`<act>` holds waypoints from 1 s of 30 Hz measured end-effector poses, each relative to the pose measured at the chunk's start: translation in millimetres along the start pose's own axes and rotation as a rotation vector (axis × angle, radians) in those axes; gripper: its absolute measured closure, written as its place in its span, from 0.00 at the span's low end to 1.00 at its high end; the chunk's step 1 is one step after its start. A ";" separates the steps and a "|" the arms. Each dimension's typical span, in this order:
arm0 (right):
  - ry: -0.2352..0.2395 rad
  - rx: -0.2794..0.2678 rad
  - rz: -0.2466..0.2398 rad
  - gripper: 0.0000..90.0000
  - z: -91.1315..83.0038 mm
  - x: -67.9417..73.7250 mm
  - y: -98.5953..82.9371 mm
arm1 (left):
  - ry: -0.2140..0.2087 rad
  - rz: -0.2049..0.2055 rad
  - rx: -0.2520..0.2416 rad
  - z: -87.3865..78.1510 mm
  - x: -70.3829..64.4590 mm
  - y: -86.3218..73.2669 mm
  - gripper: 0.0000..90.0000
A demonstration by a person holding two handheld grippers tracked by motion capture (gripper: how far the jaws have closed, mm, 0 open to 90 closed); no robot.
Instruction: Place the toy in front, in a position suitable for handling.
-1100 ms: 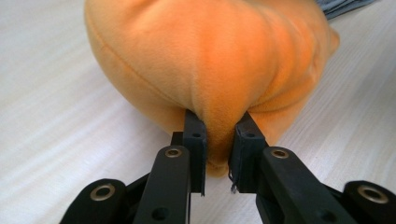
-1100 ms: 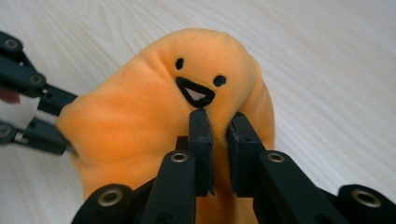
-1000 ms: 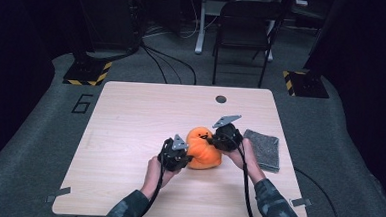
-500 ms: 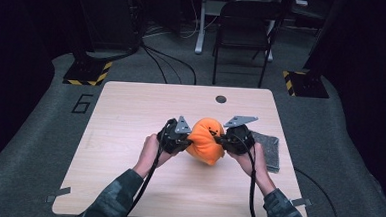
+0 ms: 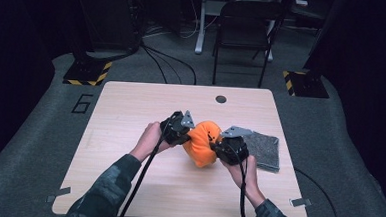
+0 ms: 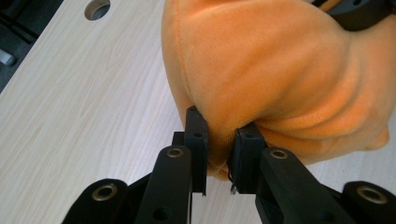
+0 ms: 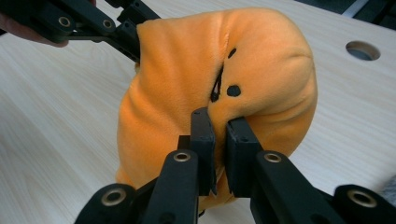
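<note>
Numeral 6 marks floor beside table.

floor: grey carpet | furniture: wooden table, folding chair | light: dim

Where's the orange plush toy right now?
The orange plush toy is mid-table, pinched between the left tongs and right tongs, left of the grey cloth.
</note>
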State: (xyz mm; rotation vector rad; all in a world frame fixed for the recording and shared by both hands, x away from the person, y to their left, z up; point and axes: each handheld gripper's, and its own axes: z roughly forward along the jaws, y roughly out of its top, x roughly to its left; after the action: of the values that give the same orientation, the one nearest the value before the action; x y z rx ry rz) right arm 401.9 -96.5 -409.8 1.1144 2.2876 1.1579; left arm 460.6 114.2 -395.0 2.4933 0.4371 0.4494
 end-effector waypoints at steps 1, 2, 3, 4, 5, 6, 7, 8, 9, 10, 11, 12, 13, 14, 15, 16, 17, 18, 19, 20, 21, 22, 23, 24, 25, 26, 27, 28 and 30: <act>0.002 0.010 0.002 0.93 2.5 -0.4 -1.4 | -0.002 0.005 0.006 2.7 0.7 0.1 0.88; 0.002 0.010 0.002 0.93 2.5 -0.4 -1.4 | -0.002 0.005 0.006 2.7 0.7 0.1 0.88; 0.007 0.010 0.021 0.93 4.6 -1.5 -3.6 | -0.007 0.006 0.004 6.5 2.7 -0.5 0.88; 0.001 0.008 0.031 0.93 7.3 -2.1 -6.5 | -0.020 0.019 0.011 9.5 3.6 -1.3 0.88; -0.003 0.017 0.057 0.93 12.8 -4.2 -11.6 | -0.034 0.004 0.014 15.4 6.4 -3.3 0.88; -0.003 0.017 0.057 0.93 12.8 -4.2 -11.6 | -0.042 -0.005 0.011 20.4 6.9 -4.9 0.88; -0.009 0.024 0.059 0.93 15.6 -4.9 -13.7 | -0.050 0.007 0.022 26.5 7.1 -6.7 0.88; -0.015 0.036 0.064 0.92 19.6 -6.3 -16.7 | -0.063 -0.009 0.027 34.1 8.1 -9.4 0.88; -0.019 0.043 0.075 0.92 24.6 -8.4 -21.3 | -0.074 -0.003 0.033 38.1 8.5 -10.8 0.88; -0.023 0.056 0.079 0.92 27.4 -9.1 -23.8 | -0.078 -0.006 0.037 43.5 7.5 -13.1 0.88; -0.024 0.062 0.090 0.92 30.8 -10.8 -27.4 | -0.084 -0.013 0.034 48.5 7.5 -15.7 0.87; -0.022 0.062 0.108 0.91 33.8 -12.4 -30.9 | -0.091 -0.013 0.030 49.9 8.7 -17.0 0.87; -0.027 0.059 0.096 0.90 34.8 -14.1 -31.9 | -0.099 -0.020 0.028 51.0 10.1 -18.5 0.86; -0.026 0.052 0.111 0.89 35.0 -14.9 -32.0 | -0.108 -0.023 0.023 51.4 12.0 -19.6 0.86; -0.026 0.055 0.114 0.87 35.0 -15.5 -31.3 | -0.118 -0.022 0.022 51.4 13.2 -20.8 0.85; -0.033 0.051 0.110 0.83 35.3 -16.2 -30.6 | -0.125 -0.021 0.028 51.3 14.2 -21.2 0.83; -0.036 0.047 0.104 0.82 35.7 -17.5 -30.1 | -0.131 -0.019 0.030 51.0 14.8 -22.1 0.81; -0.037 0.050 0.115 0.80 36.0 -18.4 -29.5 | -0.143 -0.015 0.031 50.8 14.8 -23.1 0.79; -0.039 0.044 0.110 0.76 36.7 -21.4 -28.9 | -0.129 -0.017 0.046 50.9 14.8 -23.4 0.74; -0.036 0.042 0.122 0.74 37.2 -23.7 -28.5 | -0.130 -0.012 0.044 50.3 15.1 -24.1 0.70; -0.039 0.039 0.130 0.72 38.2 -26.7 -28.1 | -0.127 -0.012 0.038 49.8 15.1 -24.8 0.68; -0.039 0.039 0.130 0.72 38.2 -26.7 -28.1 | -0.120 -0.017 0.039 49.1 15.6 -25.2 0.68; -0.042 0.035 0.138 0.70 38.7 -26.9 -27.8 | -0.126 -0.019 0.037 48.6 16.2 -26.3 0.67; -0.045 0.034 0.137 0.69 39.2 -27.1 -27.3 | -0.122 -0.018 0.036 48.2 16.5 -26.9 0.66; -0.056 0.024 0.132 0.60 38.7 -27.0 -26.0 | -0.121 -0.034 0.038 47.6 17.5 -28.1 0.59; -0.056 0.024 0.132 0.60 38.7 -27.0 -26.0 | -0.125 -0.034 0.038 47.0 18.3 -28.8 0.59; -0.054 0.018 0.134 0.53 37.9 -27.4 -25.4 | -0.116 -0.048 0.037 45.6 19.1 -30.2 0.56; -0.066 0.013 0.139 0.41 35.5 -28.2 -24.0 | -0.119 -0.065 0.025 44.1 20.5 -31.9 0.51; -0.056 0.000 0.128 0.33 31.3 -31.6 -21.8 | -0.121 -0.087 0.022 41.3 22.9 -34.9 0.45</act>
State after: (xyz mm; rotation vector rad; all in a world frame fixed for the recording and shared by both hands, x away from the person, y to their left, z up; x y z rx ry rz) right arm 429.9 -112.4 -447.5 1.2935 2.2022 1.1576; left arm 490.3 131.4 -442.6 2.4947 0.5018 0.2594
